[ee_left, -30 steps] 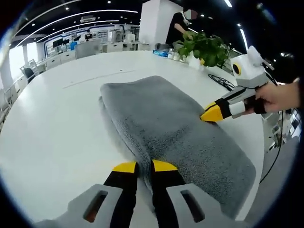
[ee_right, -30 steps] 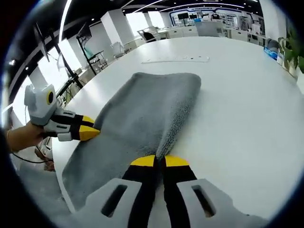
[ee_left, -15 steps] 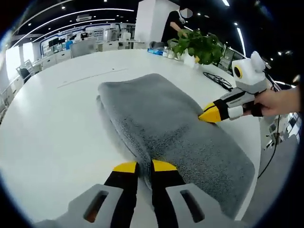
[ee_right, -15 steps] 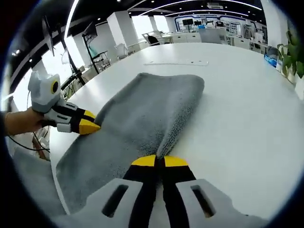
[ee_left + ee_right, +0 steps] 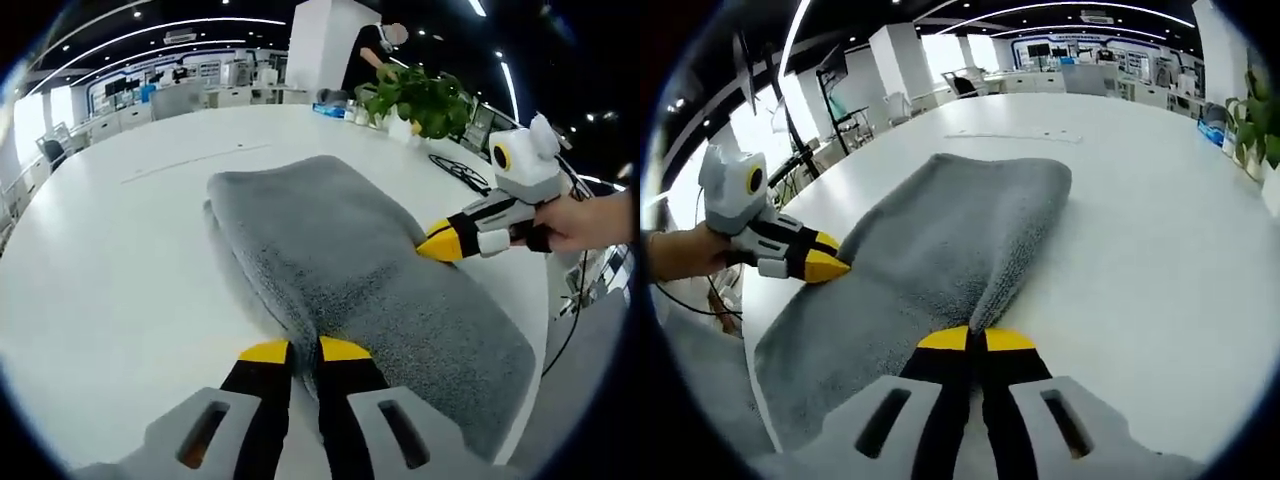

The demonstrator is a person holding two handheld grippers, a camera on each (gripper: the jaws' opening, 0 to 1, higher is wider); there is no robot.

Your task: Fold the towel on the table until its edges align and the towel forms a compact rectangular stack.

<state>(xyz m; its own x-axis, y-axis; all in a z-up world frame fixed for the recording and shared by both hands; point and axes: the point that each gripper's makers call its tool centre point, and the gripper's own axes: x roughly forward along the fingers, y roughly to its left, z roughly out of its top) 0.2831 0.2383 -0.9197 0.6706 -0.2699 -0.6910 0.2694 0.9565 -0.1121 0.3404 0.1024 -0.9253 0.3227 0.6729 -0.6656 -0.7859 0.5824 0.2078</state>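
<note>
potted plant (image 5: 425,100) (far edge), black cable (image 5: 458,170)

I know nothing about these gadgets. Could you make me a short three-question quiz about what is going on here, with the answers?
1. True or false: the grey towel lies on a white table.
2. What is each hand-held gripper doing? A) hanging open above the towel B) shut on an edge of the towel C) holding the plant
3. Fill in: behind the towel, at the table's far edge in the left gripper view, stands a green ____.

Key
1. True.
2. B: the left hand-held gripper and the right hand-held gripper each pinch a towel edge, on opposite long sides.
3. Plant.
</note>
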